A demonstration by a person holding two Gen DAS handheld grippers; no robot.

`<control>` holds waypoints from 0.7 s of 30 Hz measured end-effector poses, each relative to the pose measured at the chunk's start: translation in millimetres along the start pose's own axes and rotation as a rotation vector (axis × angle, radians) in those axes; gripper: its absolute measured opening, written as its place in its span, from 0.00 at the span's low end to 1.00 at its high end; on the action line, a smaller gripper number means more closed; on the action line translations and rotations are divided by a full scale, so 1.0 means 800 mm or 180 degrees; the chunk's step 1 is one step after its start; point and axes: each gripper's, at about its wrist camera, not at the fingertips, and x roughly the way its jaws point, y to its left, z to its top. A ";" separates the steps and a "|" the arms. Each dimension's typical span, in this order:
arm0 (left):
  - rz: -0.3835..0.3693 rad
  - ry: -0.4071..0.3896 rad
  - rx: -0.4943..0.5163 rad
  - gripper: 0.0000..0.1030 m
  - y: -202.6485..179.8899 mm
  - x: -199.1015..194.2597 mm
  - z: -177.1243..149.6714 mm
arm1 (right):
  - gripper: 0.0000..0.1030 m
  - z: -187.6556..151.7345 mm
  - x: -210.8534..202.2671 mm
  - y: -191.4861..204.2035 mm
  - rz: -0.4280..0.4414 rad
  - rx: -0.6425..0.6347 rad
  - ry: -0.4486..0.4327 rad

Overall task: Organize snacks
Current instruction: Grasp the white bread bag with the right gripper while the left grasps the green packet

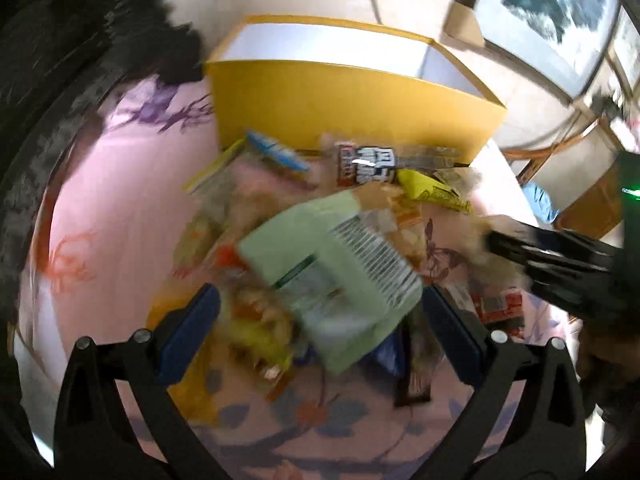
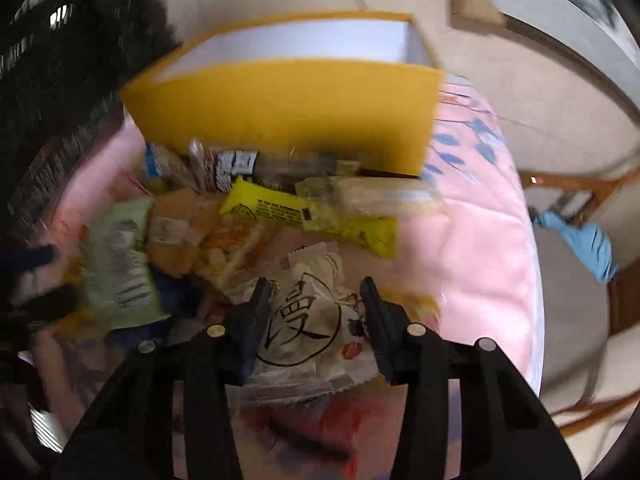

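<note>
A pile of snack packets lies on a pink flowered cloth in front of a yellow box with a white inside; the box also shows in the right wrist view. My left gripper is open, its fingers on either side of a pale green packet with a barcode, which lies tilted on the pile. My right gripper is open around a white packet with a black character in a circle. A yellow bar lies behind it. The right gripper shows at the right of the left wrist view.
The table edge runs down the right side, with a wooden chair and a blue cloth beyond it. A dark shape fills the far left. A framed picture hangs at the upper right.
</note>
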 end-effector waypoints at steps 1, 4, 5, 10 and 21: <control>0.0083 0.0098 0.0075 0.98 -0.009 0.012 0.003 | 0.45 -0.006 -0.019 -0.006 -0.0020 0.0091 -0.0049; 0.0234 0.0334 0.0145 0.98 -0.025 0.039 0.009 | 0.45 -0.016 -0.061 -0.022 -0.0109 0.0225 -0.0180; 0.0276 0.0300 0.0169 0.98 -0.028 0.041 0.010 | 0.45 -0.019 -0.074 -0.028 -0.0156 0.0271 -0.0214; 0.0324 0.0352 0.0142 0.97 -0.033 0.064 0.012 | 0.45 -0.030 -0.103 -0.058 -0.0463 0.0353 -0.0305; -0.0234 0.0263 0.0067 0.21 -0.024 0.039 0.006 | 0.45 -0.030 -0.120 -0.048 -0.0373 0.0219 -0.0364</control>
